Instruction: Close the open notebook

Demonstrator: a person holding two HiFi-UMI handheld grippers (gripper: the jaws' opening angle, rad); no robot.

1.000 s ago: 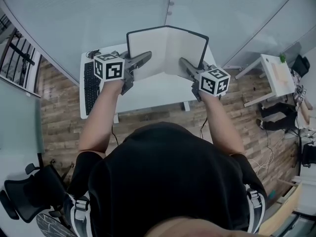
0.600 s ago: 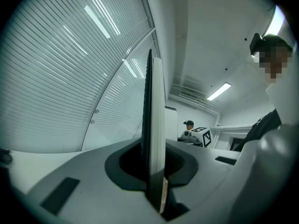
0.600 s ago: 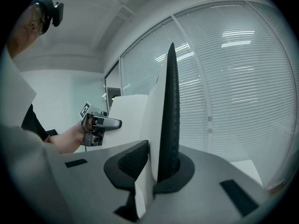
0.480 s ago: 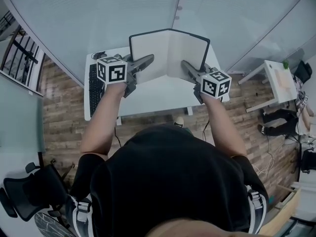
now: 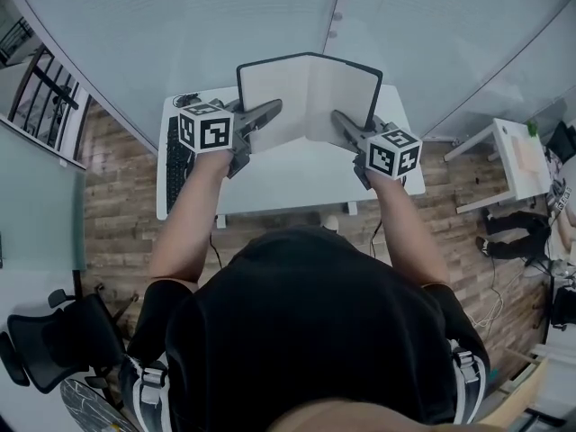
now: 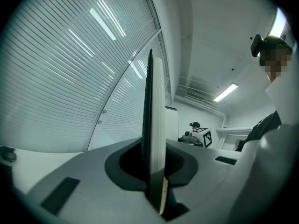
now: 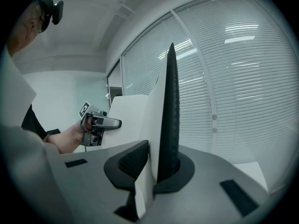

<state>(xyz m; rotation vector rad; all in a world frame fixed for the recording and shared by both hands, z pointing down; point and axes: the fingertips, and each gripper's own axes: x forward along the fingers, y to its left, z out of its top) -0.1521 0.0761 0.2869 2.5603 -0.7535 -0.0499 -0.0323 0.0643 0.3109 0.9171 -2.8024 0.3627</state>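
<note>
The open notebook, black-covered with white pages, is held up over the white desk, its two halves spread in a shallow V. My left gripper is shut on the left half; in the left gripper view the cover and page block stand edge-on between the jaws of that gripper. My right gripper is shut on the right half, where the black cover and white pages sit between the jaws of this gripper.
A black keyboard lies at the desk's left end. Glass walls with blinds rise right behind the desk. A black office chair stands at the lower left, a small white table at the right, on wood flooring.
Both grippers have drifted a little across the desk together with the notebook. The notebook stays spread about as wide, and both grips are the same.
</note>
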